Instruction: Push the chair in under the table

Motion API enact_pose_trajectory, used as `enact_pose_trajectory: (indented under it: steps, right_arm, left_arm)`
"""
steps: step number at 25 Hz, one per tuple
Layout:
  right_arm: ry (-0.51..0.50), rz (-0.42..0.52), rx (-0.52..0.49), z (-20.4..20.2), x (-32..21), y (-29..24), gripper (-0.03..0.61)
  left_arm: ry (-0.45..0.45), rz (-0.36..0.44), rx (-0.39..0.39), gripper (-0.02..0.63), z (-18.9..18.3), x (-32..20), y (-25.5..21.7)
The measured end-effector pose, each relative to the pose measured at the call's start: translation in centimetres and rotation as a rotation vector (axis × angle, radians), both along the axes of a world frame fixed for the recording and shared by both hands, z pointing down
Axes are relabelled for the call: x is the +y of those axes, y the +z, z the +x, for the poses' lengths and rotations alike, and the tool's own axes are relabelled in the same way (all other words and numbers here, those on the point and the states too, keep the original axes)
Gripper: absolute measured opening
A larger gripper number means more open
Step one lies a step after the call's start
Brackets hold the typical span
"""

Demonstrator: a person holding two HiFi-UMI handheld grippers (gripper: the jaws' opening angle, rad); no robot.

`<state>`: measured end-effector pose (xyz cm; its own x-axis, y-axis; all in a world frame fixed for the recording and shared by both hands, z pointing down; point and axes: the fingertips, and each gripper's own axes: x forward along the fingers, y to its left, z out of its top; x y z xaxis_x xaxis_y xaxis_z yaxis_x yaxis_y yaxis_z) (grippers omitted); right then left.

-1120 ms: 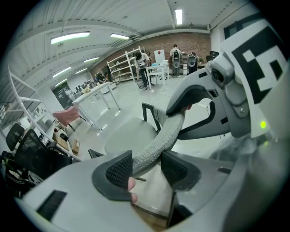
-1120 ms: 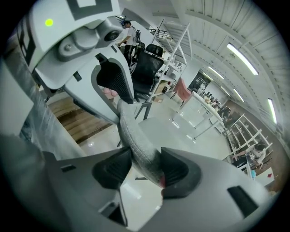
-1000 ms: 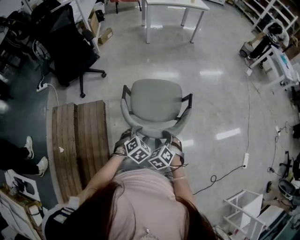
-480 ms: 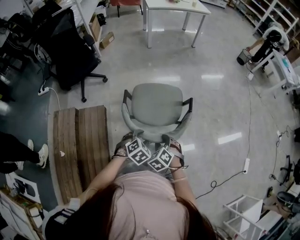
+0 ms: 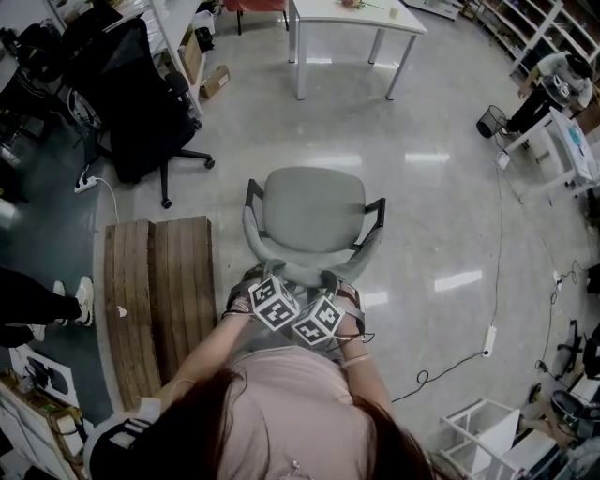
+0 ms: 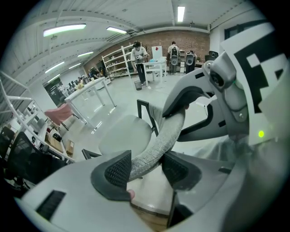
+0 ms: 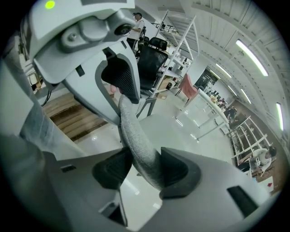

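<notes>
chair (image 5: 309,211) backrest rim clamped inside left claw (image 6: 147,166) and right claw (image 7: 145,168).

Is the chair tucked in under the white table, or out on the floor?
Out. In the head view the grey chair stands on open floor, clearly short of the white table.

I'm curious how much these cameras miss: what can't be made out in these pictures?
Chair: head view, its wheels are hidden beneath it.
Table: head view, the top edge cuts most of it off.
Distant people: left gripper view, too small for detail.
</notes>
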<state>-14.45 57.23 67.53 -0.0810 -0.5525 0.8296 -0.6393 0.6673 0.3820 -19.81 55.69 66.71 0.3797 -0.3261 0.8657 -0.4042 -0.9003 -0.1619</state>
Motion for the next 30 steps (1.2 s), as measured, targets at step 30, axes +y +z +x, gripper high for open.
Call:
enact_pose_trajectory:
  steps: [30]
  right_arm:
    - [-0.006,-0.080,0.031,1.5,-10.0,0.7,0.204]
  left_arm:
    - [0.041,-0.006,-0.037,0.219,1.7,-10.1,0.7]
